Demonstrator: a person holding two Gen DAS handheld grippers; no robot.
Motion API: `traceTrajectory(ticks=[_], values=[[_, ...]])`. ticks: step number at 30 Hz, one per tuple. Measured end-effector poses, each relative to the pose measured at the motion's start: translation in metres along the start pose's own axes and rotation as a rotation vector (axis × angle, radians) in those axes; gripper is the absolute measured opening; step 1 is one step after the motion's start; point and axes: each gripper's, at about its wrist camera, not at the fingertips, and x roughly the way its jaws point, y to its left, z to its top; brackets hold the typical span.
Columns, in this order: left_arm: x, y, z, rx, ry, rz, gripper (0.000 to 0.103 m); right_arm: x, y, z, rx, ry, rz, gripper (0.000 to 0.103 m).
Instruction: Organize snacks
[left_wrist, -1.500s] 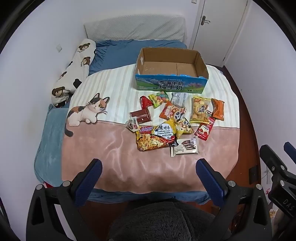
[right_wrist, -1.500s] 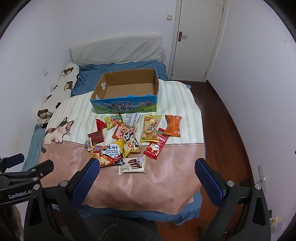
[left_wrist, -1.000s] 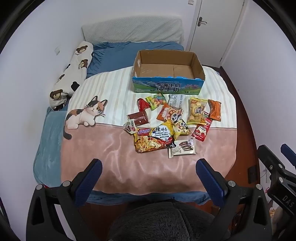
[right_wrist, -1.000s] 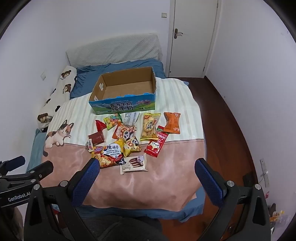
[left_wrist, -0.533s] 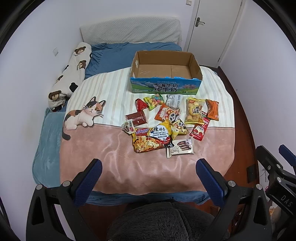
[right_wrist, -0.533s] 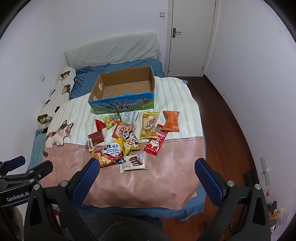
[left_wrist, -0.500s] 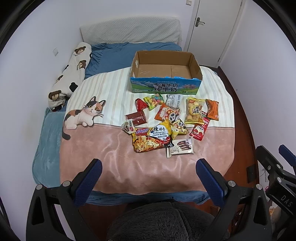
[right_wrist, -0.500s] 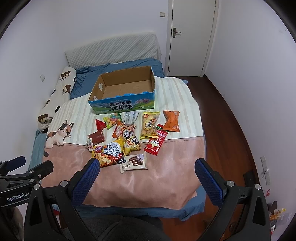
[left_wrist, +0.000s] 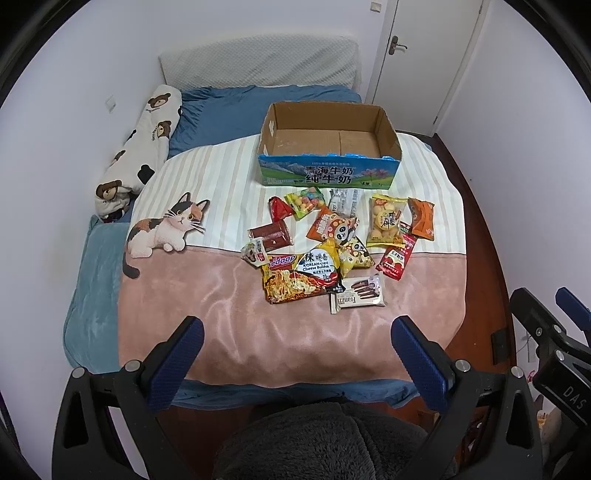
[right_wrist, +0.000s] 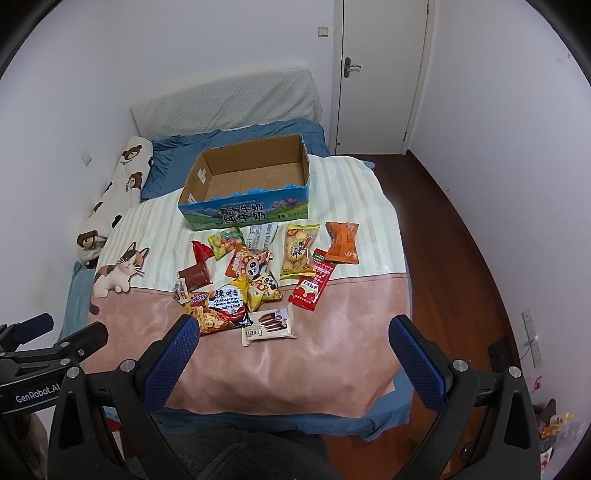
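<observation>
A bed (left_wrist: 229, 310) with a striped and pink blanket (left_wrist: 207, 184) is seen, and at its far part an open cardboard box (left_wrist: 328, 176) is placed, empty inside. Just before the box the snacks (left_wrist: 332, 243) are spread in a loose heap, several touching or overlapping. The largest, a noodle packet (left_wrist: 301, 273), lies nearest, with a chocolate wafer pack (left_wrist: 357, 294) beside it; a biscuit bag (left_wrist: 386, 221), an orange pack (left_wrist: 421, 218) and a small candy bag (left_wrist: 306, 197) lie closer to the box. The left tool (left_wrist: 295, 354) and the right tool (right_wrist: 293, 349) are both held with fingers wide apart, empty, well away from the heap. The wrappers look glossy, so a packet could probably slip from the pads. Because packets overlap, two could be caught together, and the soft blanket may be pinched too.
</observation>
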Motion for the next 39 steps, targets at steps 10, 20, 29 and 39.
traceTrajectory(ticks=[10, 20, 29, 39], values=[[-0.0001, -0.0013, 0.001, 0.002, -0.005, -0.002, 0.103, -0.0021, 0.0007, 0.001, 0.001, -0.001, 0.008, 0.103], [-0.0026, -0.003, -0.0006, 0.013, -0.012, -0.011, 0.103, -0.0038, -0.0001, -0.0018, 0.001, -0.002, 0.013, 0.103], [-0.0027, -0.0038, -0.0013, 0.012, -0.013, -0.012, 0.103, -0.0039, 0.0008, -0.0018, -0.001, -0.003, 0.01, 0.103], [-0.0022, -0.0067, -0.0012, 0.015, -0.014, -0.014, 0.103, -0.0031, -0.0014, 0.0034, -0.004, -0.005, 0.018, 0.103]])
